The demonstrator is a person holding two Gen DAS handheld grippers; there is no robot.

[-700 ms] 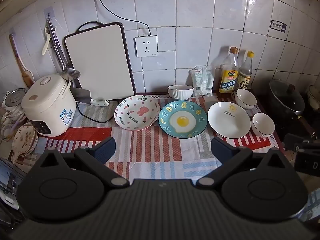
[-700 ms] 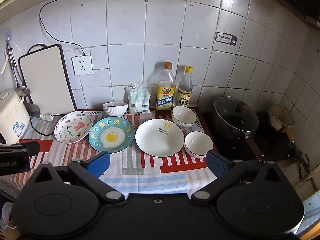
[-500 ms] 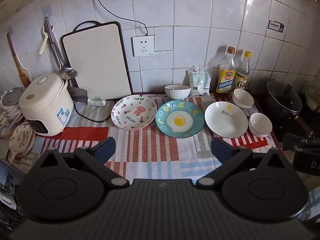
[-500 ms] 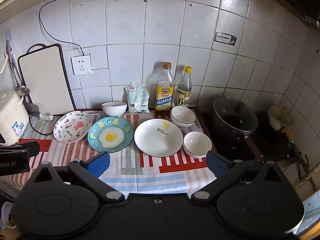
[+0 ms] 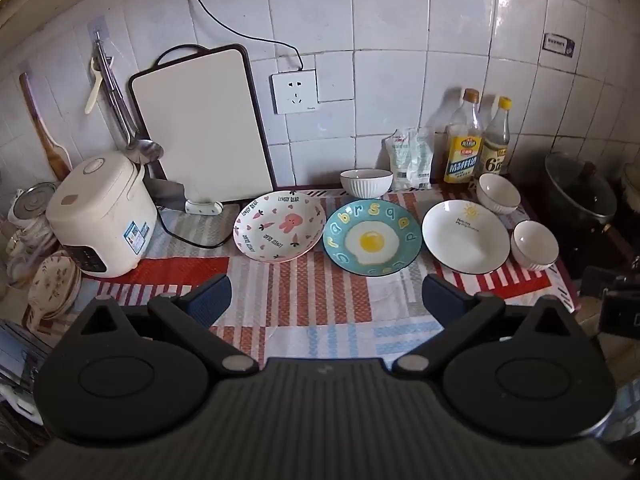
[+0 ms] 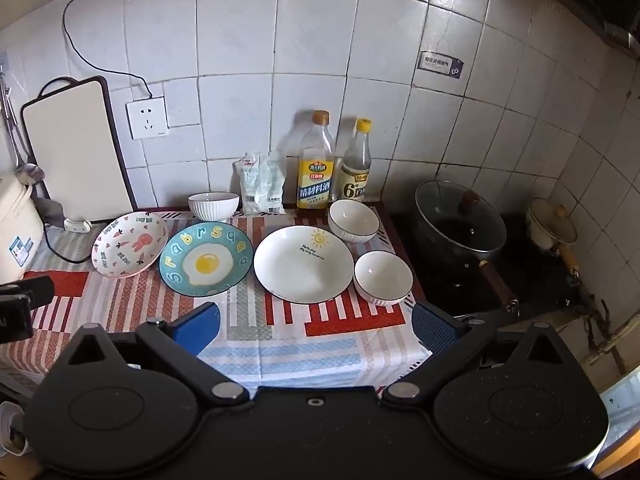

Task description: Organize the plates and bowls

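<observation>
Both fisheye views are sharp and evenly daylit, though tile lines bow strongly toward the edges. The glossy white wall tiles [image 5: 392, 20] catch soft glare at upper right; the right-hand stove corner falls dim.

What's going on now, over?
Both tools open, empty: left tool, right tool. Three plates, three bowls unstacked on cloth. Nothing blocking, over.

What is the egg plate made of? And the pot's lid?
The egg plate looks like glazed ceramic: its painted surface is smooth and shiny. The pot's lid looks like clear glass with a metal rim, since the dark inside shows through; its knob may be wood.
</observation>
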